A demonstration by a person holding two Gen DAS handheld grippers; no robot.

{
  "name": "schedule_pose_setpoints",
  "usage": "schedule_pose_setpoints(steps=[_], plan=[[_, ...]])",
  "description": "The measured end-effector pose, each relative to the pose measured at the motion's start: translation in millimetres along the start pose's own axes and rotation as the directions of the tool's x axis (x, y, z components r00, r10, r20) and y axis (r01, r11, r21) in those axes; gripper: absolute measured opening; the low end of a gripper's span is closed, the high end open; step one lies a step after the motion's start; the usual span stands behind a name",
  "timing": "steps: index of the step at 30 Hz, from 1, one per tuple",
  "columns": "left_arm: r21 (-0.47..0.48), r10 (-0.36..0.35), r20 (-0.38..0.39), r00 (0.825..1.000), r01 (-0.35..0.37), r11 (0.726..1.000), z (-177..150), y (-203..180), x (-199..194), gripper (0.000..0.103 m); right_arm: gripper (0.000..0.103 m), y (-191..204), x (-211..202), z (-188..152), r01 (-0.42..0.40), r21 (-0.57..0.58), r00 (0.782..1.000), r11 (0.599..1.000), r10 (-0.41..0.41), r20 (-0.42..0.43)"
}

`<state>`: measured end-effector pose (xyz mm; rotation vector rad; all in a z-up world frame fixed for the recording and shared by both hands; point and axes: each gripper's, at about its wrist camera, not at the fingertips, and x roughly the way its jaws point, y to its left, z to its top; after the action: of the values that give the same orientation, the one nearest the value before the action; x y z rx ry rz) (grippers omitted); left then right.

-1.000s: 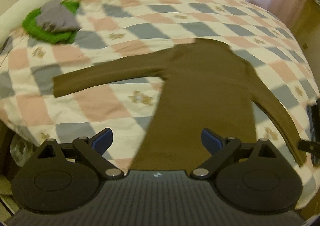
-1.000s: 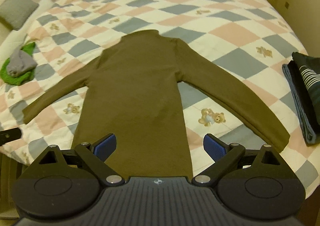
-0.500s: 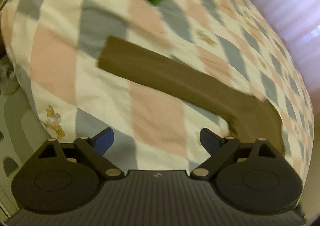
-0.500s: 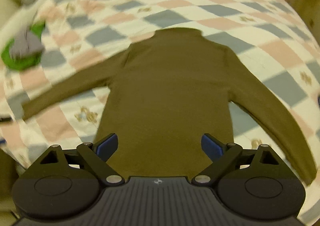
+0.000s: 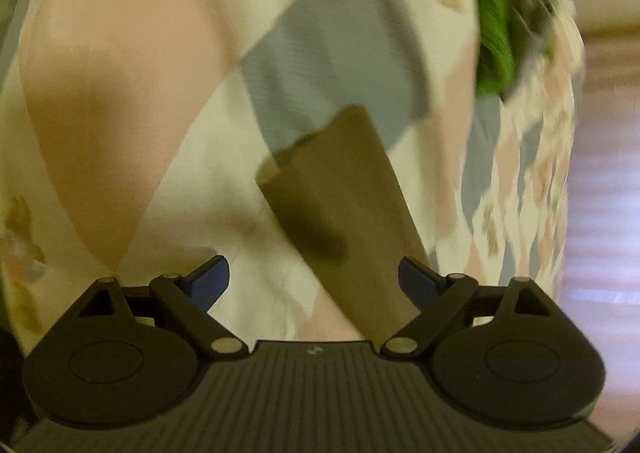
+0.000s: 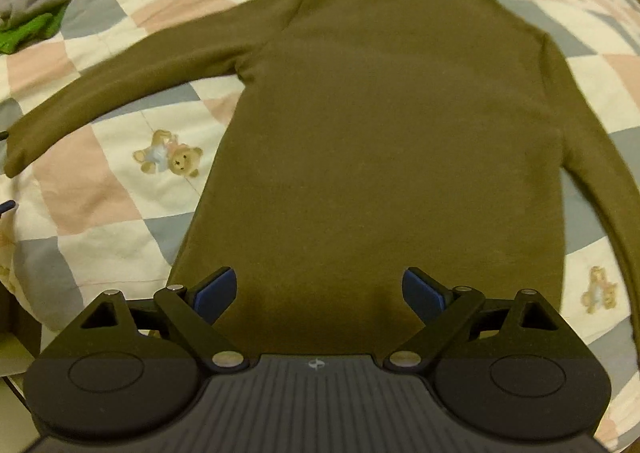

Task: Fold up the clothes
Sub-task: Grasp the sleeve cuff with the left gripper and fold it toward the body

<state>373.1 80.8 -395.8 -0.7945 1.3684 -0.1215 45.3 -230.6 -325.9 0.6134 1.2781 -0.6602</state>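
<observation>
An olive-brown long-sleeved sweater (image 6: 392, 125) lies flat on the checked quilt, collar away from me, both sleeves spread out. My right gripper (image 6: 319, 291) is open and empty, low over the sweater's bottom hem. My left gripper (image 5: 314, 279) is open and empty, close above the end of the sweater's left sleeve (image 5: 340, 205); the cuff lies just ahead between the blue fingertips (image 5: 208, 281). The left view is blurred.
The bed is covered by a quilt (image 6: 100, 189) of pink, grey and cream diamonds with teddy bears. A green and grey heap of clothes (image 6: 32, 9) lies at the far left, also in the left wrist view (image 5: 496, 37). The bed's edge is near my grippers.
My left gripper has swung left and dropped close over the left sleeve's cuff. My right gripper has moved forward and lower over the hem. Both have stayed open.
</observation>
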Motion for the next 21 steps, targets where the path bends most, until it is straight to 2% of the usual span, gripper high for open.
schedule_pose_setpoints(steps=[4, 8, 10, 13, 15, 17, 19, 20, 21], plan=[[-0.060, -0.052, 0.066, 0.996, 0.056, 0.997, 1, 10, 11, 0.086, 0.092, -1, 16, 6, -0.006, 0.012, 1.000, 1.000, 0.006, 0.013], [-0.026, -0.084, 0.149, 0.985, 0.089, 0.996, -4, 5, 13, 0.060, 0.092, -17, 26, 10, -0.025, 0.034, 0.999, 0.999, 0.024, 0.024], [0.018, -0.112, 0.163, 0.980, 0.111, 0.994, -8, 0, 14, 0.056, 0.092, -26, 31, 9, -0.032, 0.038, 0.999, 0.999, 0.031, 0.021], [0.055, -0.069, 0.173, 0.982, 0.060, 0.997, -17, -1, 22, 0.057, 0.092, -41, 38, 7, -0.043, 0.043, 0.999, 0.998, 0.042, 0.017], [0.063, -0.053, 0.199, 0.979, 0.041, 0.997, -24, -3, 23, 0.049, 0.092, -51, 43, 5, -0.050, 0.047, 0.999, 0.998, 0.049, 0.014], [0.075, -0.047, 0.232, 0.972, 0.030, 0.997, -31, -8, 20, 0.002, 0.092, -61, 45, 4, -0.052, 0.051, 0.999, 0.997, 0.051, 0.014], [0.193, -0.083, 0.252, 0.964, 0.034, 0.981, -47, -37, 11, 0.005, 0.092, -76, 42, 4, -0.051, 0.062, 0.998, 0.997, 0.050, 0.028], [0.274, -0.115, 0.255, 0.960, 0.043, 0.961, -59, -56, 5, 0.005, 0.092, -85, 39, 4, -0.050, 0.069, 0.998, 0.996, 0.047, 0.035], [0.367, -0.161, 0.243, 0.957, 0.063, 0.928, -75, -80, 0, 0.005, 0.092, -95, 37, 4, -0.045, 0.080, 0.998, 0.996, 0.042, 0.043]])
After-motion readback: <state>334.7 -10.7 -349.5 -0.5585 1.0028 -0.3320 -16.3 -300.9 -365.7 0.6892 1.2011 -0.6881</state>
